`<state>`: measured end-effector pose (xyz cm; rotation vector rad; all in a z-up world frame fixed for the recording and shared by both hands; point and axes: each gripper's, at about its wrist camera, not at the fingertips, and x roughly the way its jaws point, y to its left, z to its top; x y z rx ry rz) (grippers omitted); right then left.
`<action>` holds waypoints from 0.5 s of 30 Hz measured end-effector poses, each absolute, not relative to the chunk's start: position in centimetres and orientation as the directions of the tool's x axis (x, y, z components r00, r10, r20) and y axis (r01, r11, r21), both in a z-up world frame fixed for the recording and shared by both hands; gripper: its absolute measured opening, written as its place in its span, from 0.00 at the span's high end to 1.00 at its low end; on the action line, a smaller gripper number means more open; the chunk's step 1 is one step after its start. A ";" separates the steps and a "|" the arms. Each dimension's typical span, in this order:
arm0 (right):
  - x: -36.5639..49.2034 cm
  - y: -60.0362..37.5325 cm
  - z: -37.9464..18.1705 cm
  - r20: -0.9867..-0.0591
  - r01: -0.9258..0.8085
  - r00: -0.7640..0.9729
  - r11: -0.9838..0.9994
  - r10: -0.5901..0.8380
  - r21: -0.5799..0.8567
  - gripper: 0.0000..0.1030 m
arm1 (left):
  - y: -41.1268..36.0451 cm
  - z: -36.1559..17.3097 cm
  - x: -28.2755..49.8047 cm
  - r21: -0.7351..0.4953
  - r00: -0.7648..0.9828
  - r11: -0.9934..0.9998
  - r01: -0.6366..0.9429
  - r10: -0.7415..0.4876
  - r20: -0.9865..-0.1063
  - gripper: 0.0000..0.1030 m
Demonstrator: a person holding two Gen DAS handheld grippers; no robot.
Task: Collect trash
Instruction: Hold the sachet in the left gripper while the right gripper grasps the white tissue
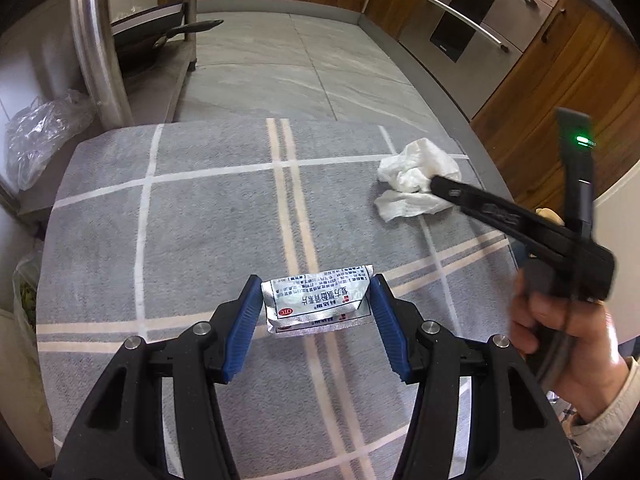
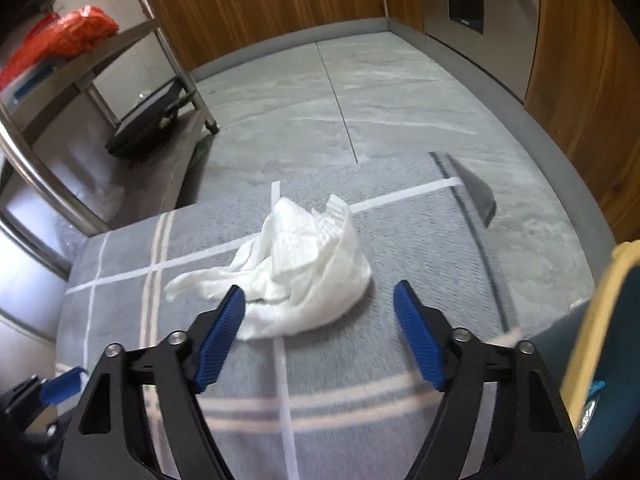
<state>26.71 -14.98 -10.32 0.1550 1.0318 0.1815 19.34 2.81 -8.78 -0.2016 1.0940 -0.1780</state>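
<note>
A silver foil medicine sachet (image 1: pixel 316 302) with printed text lies on the grey plaid cloth (image 1: pixel 200 220). My left gripper (image 1: pixel 314 286) is open, its blue pads on either side of the sachet, close to its edges. A crumpled white tissue (image 2: pixel 292 276) lies on the cloth further right; it also shows in the left wrist view (image 1: pixel 416 184). My right gripper (image 2: pixel 320 296) is open just in front of the tissue, left pad (image 2: pixel 224 332) touching its near edge. In the left wrist view the right gripper (image 1: pixel 444 188) reaches the tissue from the right.
A steel rack leg (image 1: pixel 100 48) and a black pan (image 1: pixel 160 36) stand at the back left. Clear plastic bags (image 1: pixel 44 136) lie at the left. A red bag (image 2: pixel 68 36) sits on a shelf. Wooden cabinets and an oven (image 1: pixel 480 12) line the right. A teal bin rim (image 2: pixel 596 316) is at right.
</note>
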 end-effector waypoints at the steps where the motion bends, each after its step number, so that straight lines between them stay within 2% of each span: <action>1: 27.0 -14.8 -10.7 -0.846 -0.082 0.488 0.976 0.216 0.202 0.38 | 2.5 -8.6 19.5 -0.245 0.452 0.968 0.051 -0.241 -0.859 0.47; 3: 27.2 -14.6 -11.0 -0.849 -0.094 0.487 0.979 0.205 0.182 0.48 | 2.0 -8.2 19.7 -0.243 0.458 0.968 0.062 -0.244 -0.855 0.47; 5: 27.3 -14.5 -11.0 -0.849 -0.113 0.478 0.975 0.224 0.193 0.72 | 1.4 -7.7 20.0 -0.245 0.468 0.967 0.071 -0.250 -0.848 0.47; 7: 27.1 -14.7 -10.7 -0.850 -0.128 0.467 0.970 0.243 0.206 0.82 | 1.1 -7.3 20.2 -0.246 0.476 0.966 0.076 -0.253 -0.842 0.47; 10: 26.2 -15.3 -9.4 -0.837 -0.137 0.482 0.966 0.258 0.219 0.87 | 0.4 -6.4 20.6 -0.260 0.489 0.962 0.081 -0.266 -0.831 0.47; 15: 23.8 -16.8 -6.0 -0.806 -0.156 0.526 0.962 0.273 0.224 0.87 | -1.0 -4.9 20.8 -0.255 0.519 0.962 0.102 -0.270 -0.811 0.47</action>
